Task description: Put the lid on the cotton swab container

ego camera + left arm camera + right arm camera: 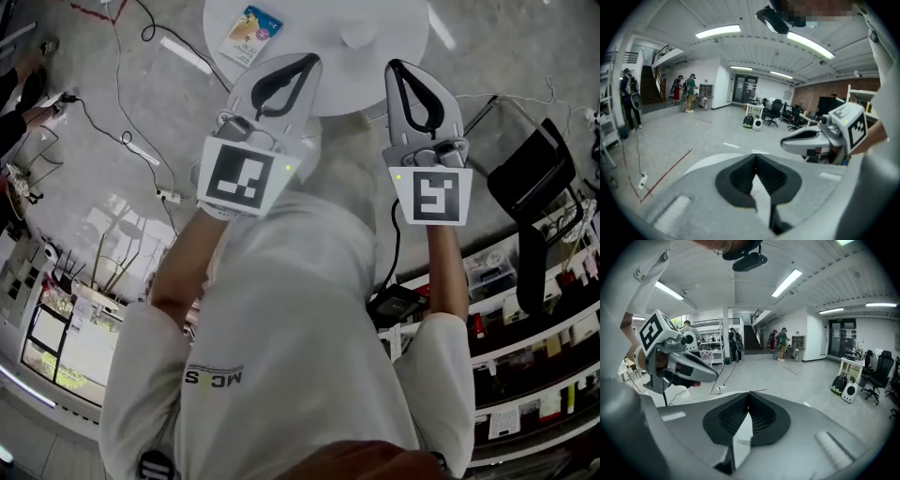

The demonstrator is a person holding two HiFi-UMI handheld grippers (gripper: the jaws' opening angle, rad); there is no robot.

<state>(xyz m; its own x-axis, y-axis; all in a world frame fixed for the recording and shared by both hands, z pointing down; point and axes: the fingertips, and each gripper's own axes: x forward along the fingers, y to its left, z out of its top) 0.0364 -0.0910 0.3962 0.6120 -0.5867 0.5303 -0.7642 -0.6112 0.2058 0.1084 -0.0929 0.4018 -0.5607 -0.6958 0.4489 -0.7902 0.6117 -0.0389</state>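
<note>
Both grippers are held up in front of the person's chest, jaws pointing away over a round white table (309, 89). My left gripper (302, 62) (755, 157) has its jaws closed together with nothing between them. My right gripper (397, 67) (749, 394) is likewise shut and empty. Each gripper shows in the other's view: the right gripper's body (820, 138) and the left gripper's body (679, 364). On the table lie a yellow-and-blue printed packet (249, 32) and a pale round white item (361, 36) that is too washed out to identify. No container or lid is clearly visible.
A black chair (532, 178) stands at the right, with white shelves of small goods (525, 356) below it. Cables and a power strip (164, 194) run across the grey floor on the left. Distant people (686, 91) stand far off in the hall.
</note>
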